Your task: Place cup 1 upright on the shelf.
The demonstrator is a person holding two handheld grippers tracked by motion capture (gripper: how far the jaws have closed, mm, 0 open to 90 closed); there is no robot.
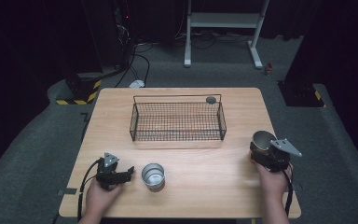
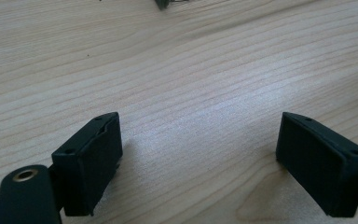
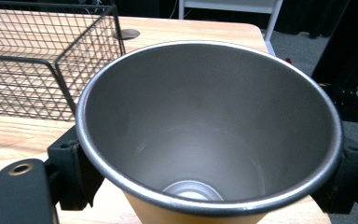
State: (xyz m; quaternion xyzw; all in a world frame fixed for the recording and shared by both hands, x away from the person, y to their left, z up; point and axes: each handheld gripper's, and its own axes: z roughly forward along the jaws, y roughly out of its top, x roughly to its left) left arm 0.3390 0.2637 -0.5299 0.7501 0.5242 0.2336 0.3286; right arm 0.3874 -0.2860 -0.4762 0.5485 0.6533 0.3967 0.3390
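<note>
**Right gripper clasps a tan steel-lined cup at the table's right edge; left gripper empty beside a second cup**

The high view shows the whole wooden table (image 1: 186, 182): a black wire basket (image 1: 177, 120) near its far middle, a small steel cup (image 1: 153, 175) standing upright towards the near edge, and the left gripper (image 1: 121, 176) just to that cup's left, apart from it.

The left gripper view shows bare wood grain between the two jaws, which stand apart with nothing in them.

At the table's right edge, the right gripper (image 1: 261, 151) holds a tan cup (image 1: 262, 142). The right gripper view looks straight into the tan cup (image 3: 205, 140), showing its grey metal inside, rolled rim and tan outer wall, with a jaw pressed on either side below the rim. The wire basket (image 3: 37, 70) lies behind it to the left.
</note>
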